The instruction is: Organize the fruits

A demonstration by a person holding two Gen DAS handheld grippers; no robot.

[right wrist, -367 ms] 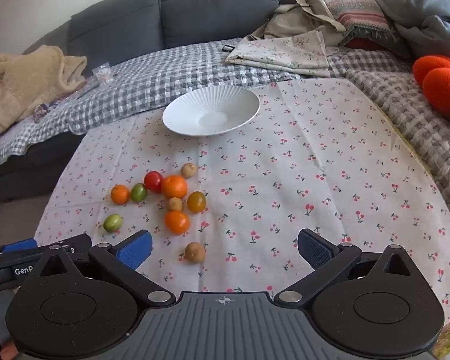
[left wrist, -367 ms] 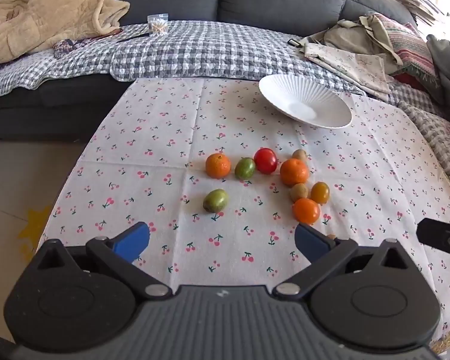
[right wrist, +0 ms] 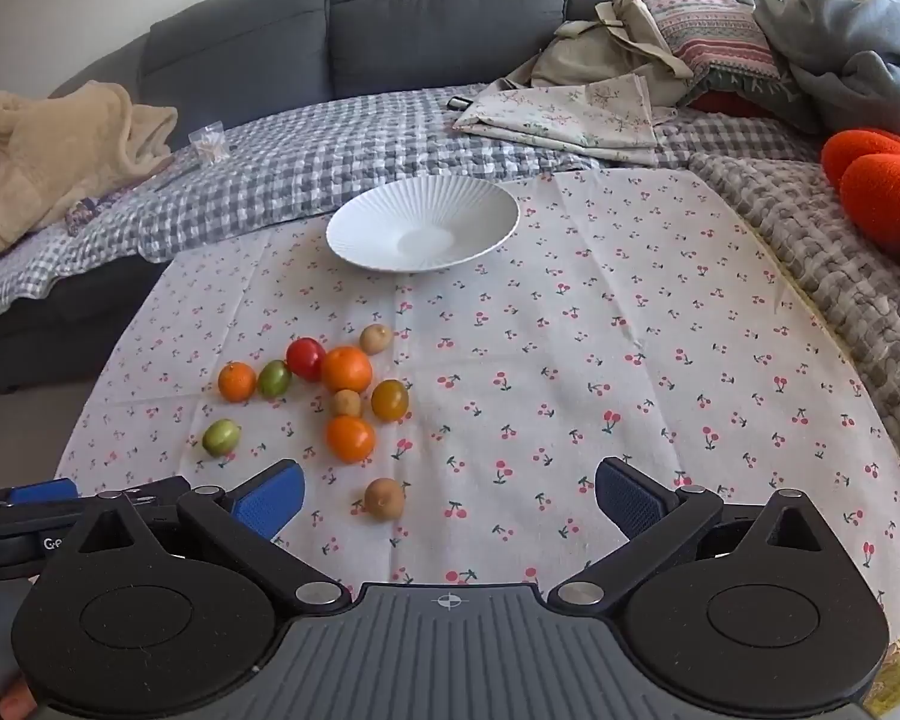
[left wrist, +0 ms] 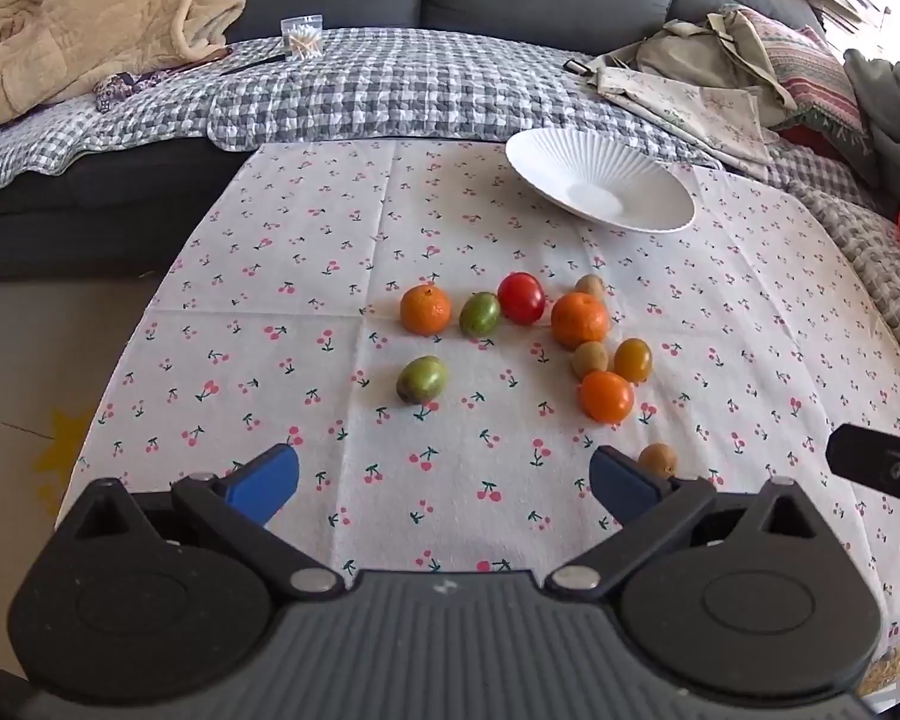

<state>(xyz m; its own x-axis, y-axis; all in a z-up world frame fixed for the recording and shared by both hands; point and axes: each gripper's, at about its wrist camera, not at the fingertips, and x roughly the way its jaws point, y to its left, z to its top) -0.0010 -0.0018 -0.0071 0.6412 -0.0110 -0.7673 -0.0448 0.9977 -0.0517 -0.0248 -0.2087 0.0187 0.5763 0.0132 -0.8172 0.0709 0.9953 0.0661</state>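
My right hand-held gripper [right wrist: 448, 495] is wide open and holds nothing. The small brown fruit [right wrist: 384, 498] lies just ahead, between its jaws, a bit left. My left hand-held gripper [left wrist: 444, 477] is open too. Other fruits lie past the brown fruit, and the white plate [right wrist: 354, 234] is farthest. The left one hides part of that fruit.

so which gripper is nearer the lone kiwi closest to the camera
Hard to call; probably the left. The kiwi lies ahead of the open right gripper, toward its left finger, and just beside the left gripper's right fingertip.
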